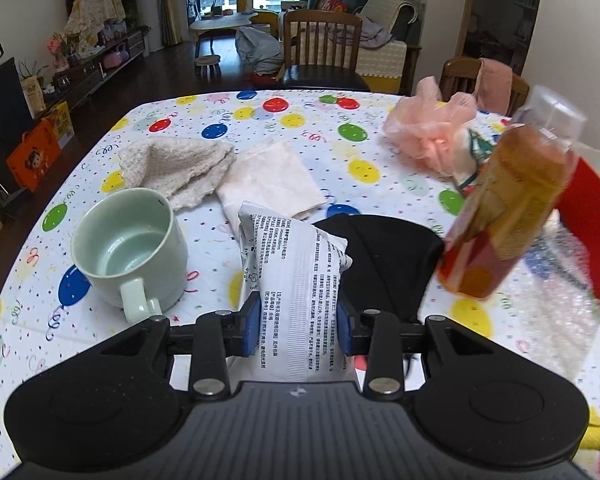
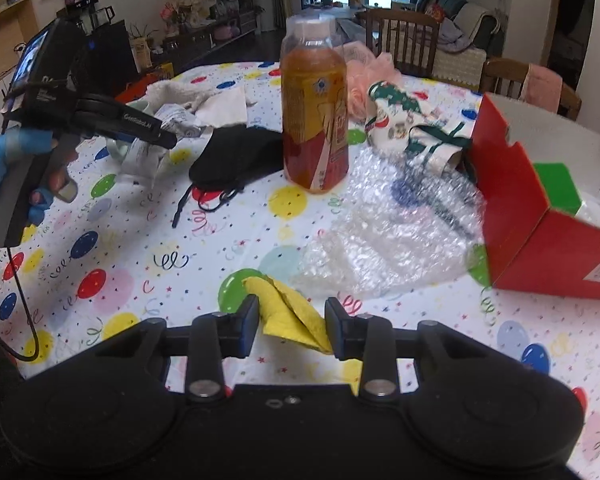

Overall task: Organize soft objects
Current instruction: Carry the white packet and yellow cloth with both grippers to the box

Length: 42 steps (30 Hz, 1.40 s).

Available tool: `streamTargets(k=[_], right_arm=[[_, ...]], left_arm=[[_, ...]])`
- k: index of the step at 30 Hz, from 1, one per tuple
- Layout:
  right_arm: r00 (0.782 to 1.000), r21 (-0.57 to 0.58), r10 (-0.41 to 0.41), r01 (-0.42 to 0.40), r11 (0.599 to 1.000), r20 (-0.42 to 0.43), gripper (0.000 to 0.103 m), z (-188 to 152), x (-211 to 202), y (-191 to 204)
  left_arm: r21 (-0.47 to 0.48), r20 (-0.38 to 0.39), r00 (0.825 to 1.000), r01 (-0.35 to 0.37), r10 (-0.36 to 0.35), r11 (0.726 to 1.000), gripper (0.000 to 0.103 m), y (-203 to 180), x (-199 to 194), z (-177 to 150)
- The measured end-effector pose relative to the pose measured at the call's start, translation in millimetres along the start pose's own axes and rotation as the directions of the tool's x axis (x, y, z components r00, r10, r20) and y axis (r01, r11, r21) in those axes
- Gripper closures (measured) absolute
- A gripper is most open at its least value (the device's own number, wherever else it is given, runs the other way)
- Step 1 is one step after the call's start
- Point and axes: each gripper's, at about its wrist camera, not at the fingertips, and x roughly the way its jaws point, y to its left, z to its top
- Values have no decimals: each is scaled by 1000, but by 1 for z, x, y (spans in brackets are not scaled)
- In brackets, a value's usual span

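1. I judge the step in hand to be pick-up: each of my grippers has a soft thing and is carrying it over the balloon-print tablecloth (image 2: 148, 280).
2. My left gripper (image 1: 298, 322) is clamped on a white, soft printed packet (image 1: 296, 272), which sits squarely between the blue pads (image 1: 251, 322) and stands up past them.
3. My right gripper (image 2: 291, 326) has a crumpled yellow cloth (image 2: 290, 314) between its jaws; both pads touch it at its edges, so I take it as held, though only lightly.
4. The open red cardboard box (image 2: 512, 200) stands to the right, well apart from both loads. It looks like the likely place for them.
5. The next move calls for swinging right while clearing the tall amber plastic drink bottle (image 2: 315, 120) and the sheet of clear bubble wrap (image 2: 392, 236) that lie between.
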Motion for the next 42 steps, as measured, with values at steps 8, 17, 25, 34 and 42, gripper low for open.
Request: streamTargets(k=[8,17,25,34,42], right_arm=[[994,20,-21,19,1000,107,68,20,-40,-25],[965,44,-129,122,991,226,69,51,-82,-78],[933,83,-230,215,973,276,72,65,-90,-141],[904,131,-347,323,937,250,72,77,-67,-222],[900,160,-383,355,921,207,72,79,-50,-274]], left_arm=[[21,45,994,96,-97,995,67,-25,-45,11],[109,62,975,206,-214,972,67,-79,-89,35],[198,76,947,293,-313,935,67,-147,-105,57],[295,29,916,375,-400,879,67,-240,-90,72],[332,-98,892,447,-441,831,67,-313,-56,88]])
